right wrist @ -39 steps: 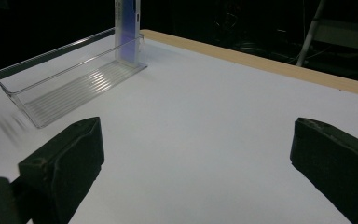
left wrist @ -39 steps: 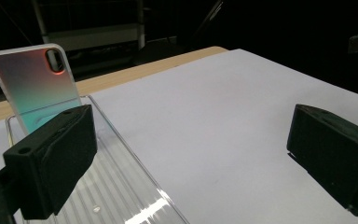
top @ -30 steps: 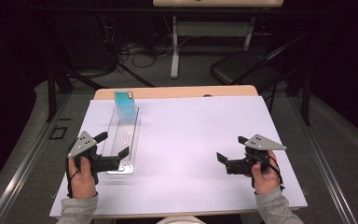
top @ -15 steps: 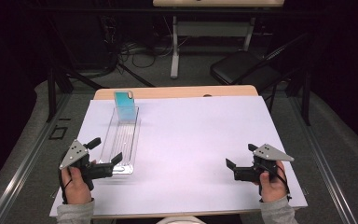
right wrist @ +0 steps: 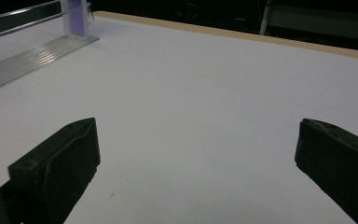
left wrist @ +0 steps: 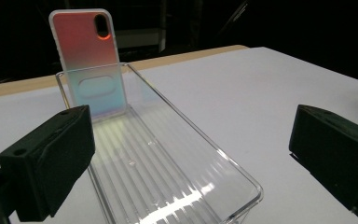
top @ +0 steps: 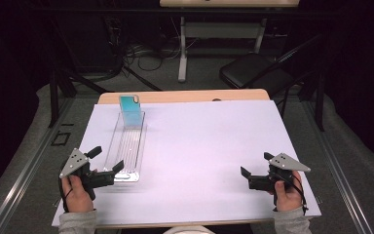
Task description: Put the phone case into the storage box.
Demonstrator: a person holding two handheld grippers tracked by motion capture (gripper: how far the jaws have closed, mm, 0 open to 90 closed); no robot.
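A: Tray (top: 126, 151)?
B: Clear, ribbed, long axis toward 12 o'clock, on table's left half.
A: Phone case (top: 130, 110)?
B: Iridescent, upright at tray's 12 o'clock end, leaning on its wall.

Both forearms come in from the near edge of the high view, each hand wrapped around the handle of its tool. The left hand (top: 78, 192) sits low at the near left corner, its left claw (top: 106, 163) pointing forward and rightward with the jaws spread wide apart and nothing between them. The right hand (top: 287, 195) sits at the near right, holding the right claw (top: 257, 165) aimed leftward, jaws likewise parted and empty. Both claws appear to hover just above the worktop, though contact is hard to judge. Grey sleeves cover both wrists.
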